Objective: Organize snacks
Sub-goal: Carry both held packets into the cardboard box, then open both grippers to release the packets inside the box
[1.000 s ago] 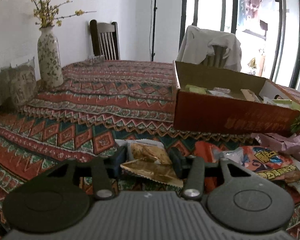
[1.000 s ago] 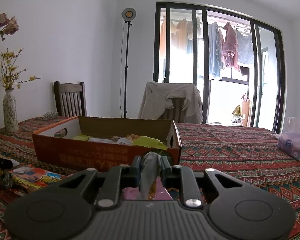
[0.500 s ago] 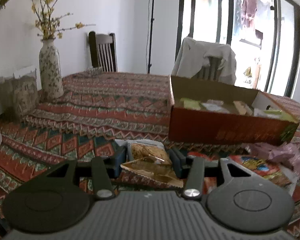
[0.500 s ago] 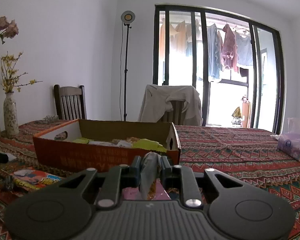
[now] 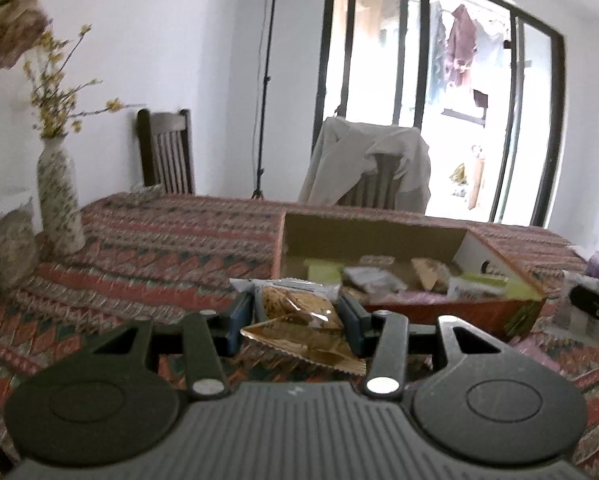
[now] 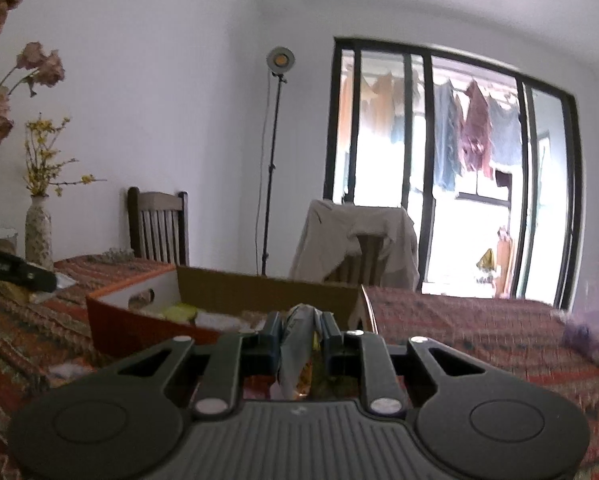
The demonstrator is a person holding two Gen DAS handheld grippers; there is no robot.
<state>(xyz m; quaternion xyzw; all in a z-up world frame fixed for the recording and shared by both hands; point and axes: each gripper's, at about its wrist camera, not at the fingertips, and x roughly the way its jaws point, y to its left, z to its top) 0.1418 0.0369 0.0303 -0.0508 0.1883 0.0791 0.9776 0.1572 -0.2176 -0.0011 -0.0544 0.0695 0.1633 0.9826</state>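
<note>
My left gripper (image 5: 295,314) is shut on a clear snack packet of brown crackers (image 5: 295,312), held above the table just in front of the open red cardboard box (image 5: 451,314). The box holds several snack packs (image 5: 379,276). My right gripper (image 6: 301,334) is shut on a crumpled silvery snack wrapper (image 6: 297,344), raised near the box's right end (image 6: 147,328). The right gripper's tip shows at the right edge of the left wrist view (image 5: 595,308). The left gripper shows at the left of the right wrist view (image 6: 15,272).
The table has a red patterned cloth (image 5: 159,248). A patterned vase with yellow flowers (image 5: 59,200) stands at the left. Two chairs (image 5: 167,152) stand behind the table, one draped with a cloth (image 5: 371,164). A purple tissue pack (image 6: 591,332) lies at the right.
Both grippers have risen with their packets and moved towards the box. The box interior now shows more from above in the left wrist view.
</note>
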